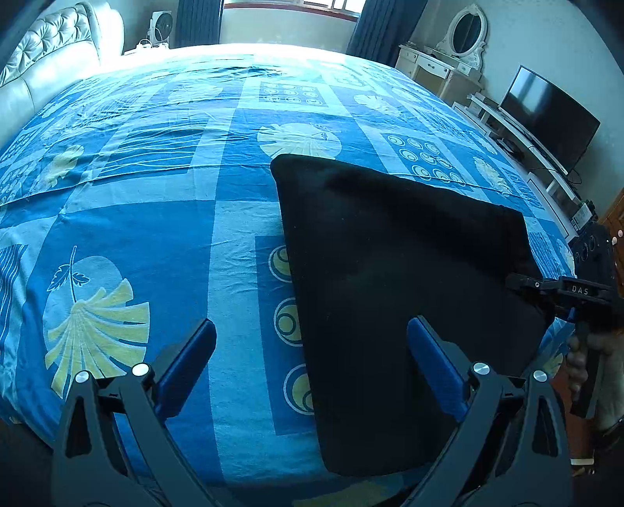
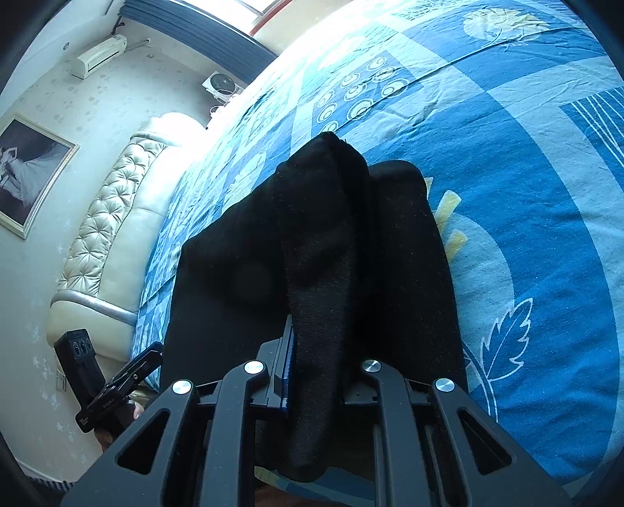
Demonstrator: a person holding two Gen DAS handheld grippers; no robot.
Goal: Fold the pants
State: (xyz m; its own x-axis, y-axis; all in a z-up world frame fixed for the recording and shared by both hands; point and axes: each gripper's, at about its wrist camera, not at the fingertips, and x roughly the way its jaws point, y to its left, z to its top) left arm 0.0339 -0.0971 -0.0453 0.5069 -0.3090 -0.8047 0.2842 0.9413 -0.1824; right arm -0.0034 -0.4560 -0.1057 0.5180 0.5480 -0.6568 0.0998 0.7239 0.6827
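- Right tongs (image 2: pixel 312 374) clamp a pants (image 1: pixel 390 273) edge; left tongs (image 1: pixel 312 343) gape empty.
- Carry the edge across evenly, keeping it flat on the bed (image 1: pixel 156 195).

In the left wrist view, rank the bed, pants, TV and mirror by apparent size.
1. bed
2. pants
3. TV
4. mirror
The TV and mirror stand farther back, so they look smaller than they are.

Black pants (image 1: pixel 390 273), blue leaf-patterned bedsheet (image 1: pixel 156 195)
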